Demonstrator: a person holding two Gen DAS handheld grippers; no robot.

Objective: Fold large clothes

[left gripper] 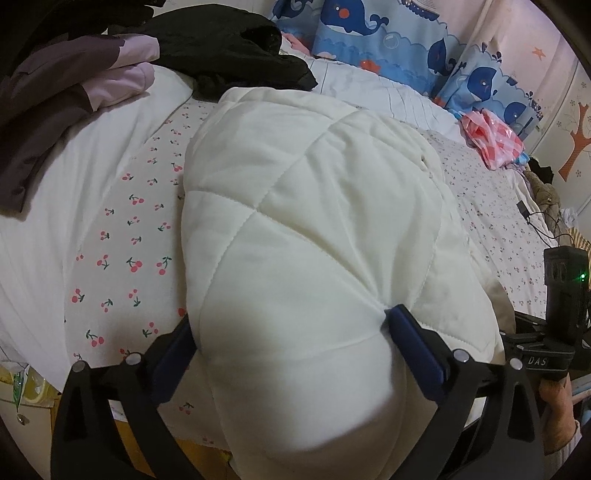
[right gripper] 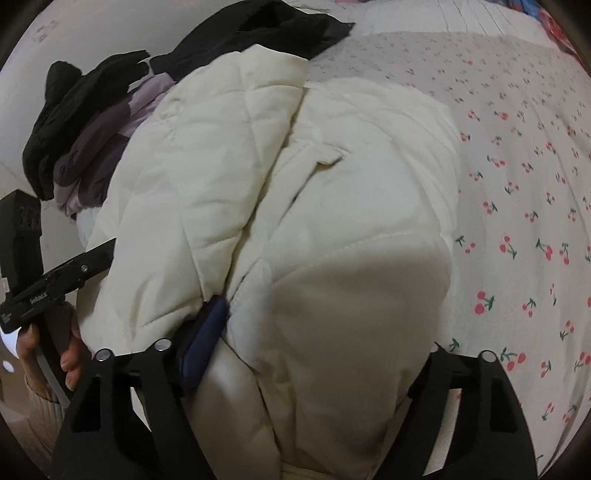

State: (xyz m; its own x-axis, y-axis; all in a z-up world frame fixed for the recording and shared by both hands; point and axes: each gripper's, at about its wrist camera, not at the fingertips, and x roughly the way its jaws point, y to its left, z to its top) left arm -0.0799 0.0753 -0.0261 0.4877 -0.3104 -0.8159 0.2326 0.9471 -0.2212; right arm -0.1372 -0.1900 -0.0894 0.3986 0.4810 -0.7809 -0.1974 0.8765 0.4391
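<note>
Behind cream jacket (left gripper: 314, 221), black garment (left gripper: 229, 48) sits piled.

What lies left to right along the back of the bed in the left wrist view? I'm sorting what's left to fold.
Purple and lilac folded garment → black crumpled garment → blue whale-print pillow → pink checked cloth.

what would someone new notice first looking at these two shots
A big cream quilted jacket fills the middle of both views, bunched on a cherry-print bedsheet, with the left gripper and right gripper each straddling its near edge. Behind it lie a black garment and a purple one, with bright whale-print bedding by the wall.
</note>
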